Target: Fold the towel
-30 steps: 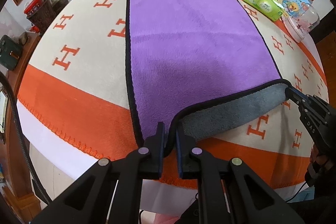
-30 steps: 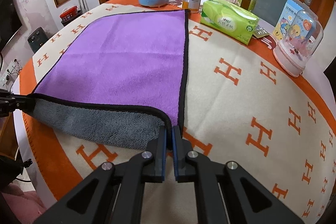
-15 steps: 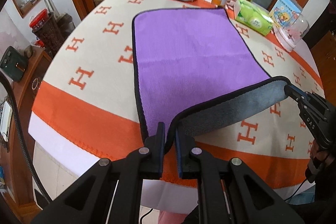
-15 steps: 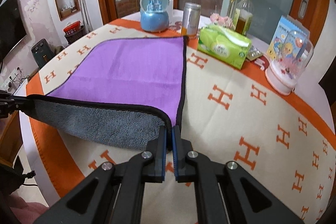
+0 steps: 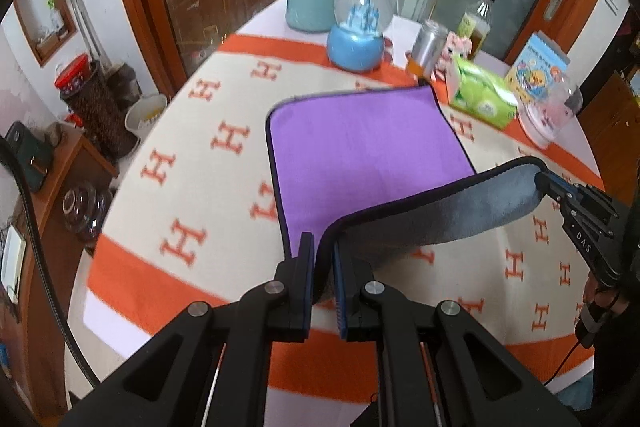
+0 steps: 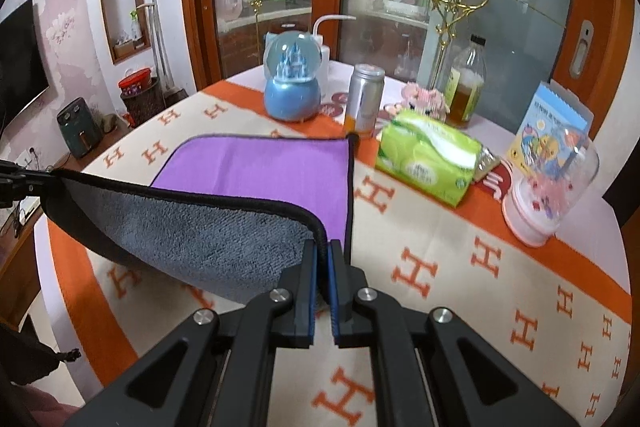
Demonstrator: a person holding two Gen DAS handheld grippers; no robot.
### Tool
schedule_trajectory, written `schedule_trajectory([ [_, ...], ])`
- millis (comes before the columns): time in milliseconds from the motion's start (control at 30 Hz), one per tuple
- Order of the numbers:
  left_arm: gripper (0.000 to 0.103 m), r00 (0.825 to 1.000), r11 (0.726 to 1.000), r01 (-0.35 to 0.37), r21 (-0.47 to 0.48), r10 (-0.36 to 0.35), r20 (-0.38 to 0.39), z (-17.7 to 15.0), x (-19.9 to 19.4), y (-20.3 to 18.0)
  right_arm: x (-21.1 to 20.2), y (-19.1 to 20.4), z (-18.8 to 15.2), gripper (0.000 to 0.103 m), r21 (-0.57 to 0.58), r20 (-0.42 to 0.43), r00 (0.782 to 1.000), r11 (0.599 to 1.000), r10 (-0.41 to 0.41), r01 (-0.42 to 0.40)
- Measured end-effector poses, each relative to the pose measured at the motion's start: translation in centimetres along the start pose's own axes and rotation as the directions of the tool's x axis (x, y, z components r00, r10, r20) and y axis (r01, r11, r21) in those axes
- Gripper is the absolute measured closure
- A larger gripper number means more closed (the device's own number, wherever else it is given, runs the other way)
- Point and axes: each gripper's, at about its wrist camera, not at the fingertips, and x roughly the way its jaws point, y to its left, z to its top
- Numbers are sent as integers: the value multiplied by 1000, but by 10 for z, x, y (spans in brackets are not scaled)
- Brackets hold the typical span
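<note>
Towel (image 5: 360, 151): near edge lifted off tablecloth (image 5: 192, 155), grey underside showing; left gripper (image 5: 323, 259), right gripper (image 6: 323, 259) each clamp one near corner.

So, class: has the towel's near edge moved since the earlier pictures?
Yes. The towel edge has risen and travelled toward the snow globe, exposing more grey underside.

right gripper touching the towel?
Touching. Right wrist view: the right gripper is pinched on the towel corner, its black hem running down between the two pads.
</note>
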Motion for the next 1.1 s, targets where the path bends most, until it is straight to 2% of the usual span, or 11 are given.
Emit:
schedule_trajectory([
  [300, 96, 998, 999, 18, 29, -19, 52, 62, 20, 25, 31, 4, 49, 98, 14, 61, 997, 999, -50, 50],
  [533, 96, 996, 998, 48, 29, -50, 79, 106, 55, 46, 65, 8, 75, 98, 41, 104, 985, 991, -134, 130],
  [833, 96, 994, 997, 58, 49, -63, 95, 135, 109, 60, 106, 10, 89, 98, 36, 151, 968, 980, -201, 198],
  [933, 96, 992, 997, 58, 53, -63, 108, 139, 122, 62, 121, 10, 88, 98, 40, 145, 965, 976, -219, 216],
  [1100, 95, 995, 998, 59, 37, -62, 83, 141, 145, 64, 140, 9, 87, 97, 63, 122, 966, 973, -229, 222],
])
